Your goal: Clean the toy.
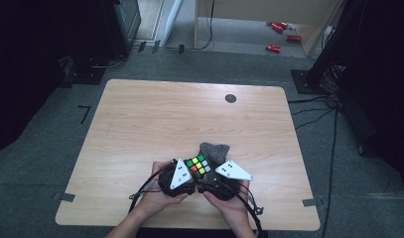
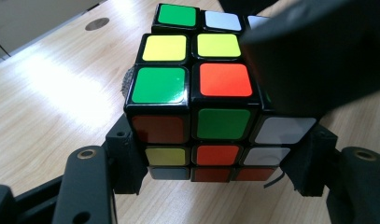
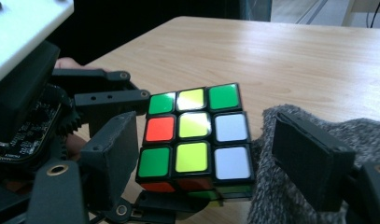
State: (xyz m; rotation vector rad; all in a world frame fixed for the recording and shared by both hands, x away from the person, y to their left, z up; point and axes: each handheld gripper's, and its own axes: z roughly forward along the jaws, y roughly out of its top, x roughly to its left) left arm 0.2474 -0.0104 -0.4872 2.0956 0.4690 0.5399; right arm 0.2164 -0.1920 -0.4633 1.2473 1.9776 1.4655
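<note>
A scrambled puzzle cube (image 1: 198, 165) is held above the near middle of the wooden table (image 1: 155, 119). My left gripper (image 1: 192, 174) is shut on it: in the left gripper view both jaws press the lower sides of the cube (image 2: 192, 93). My right gripper (image 1: 207, 174) comes in from the right and stands open around the cube (image 3: 194, 133). Its left jaw lies close against the cube and its right jaw stands off with a gap. A grey knitted cloth (image 3: 369, 135) lies just behind the cube (image 1: 215, 150).
A person's hands (image 1: 155, 198) hold both grippers near the table's front edge. A round dark grommet (image 1: 231, 98) sits in the far right of the tabletop. Red cans (image 1: 274, 48) and cables (image 1: 313, 111) lie on the floor beyond.
</note>
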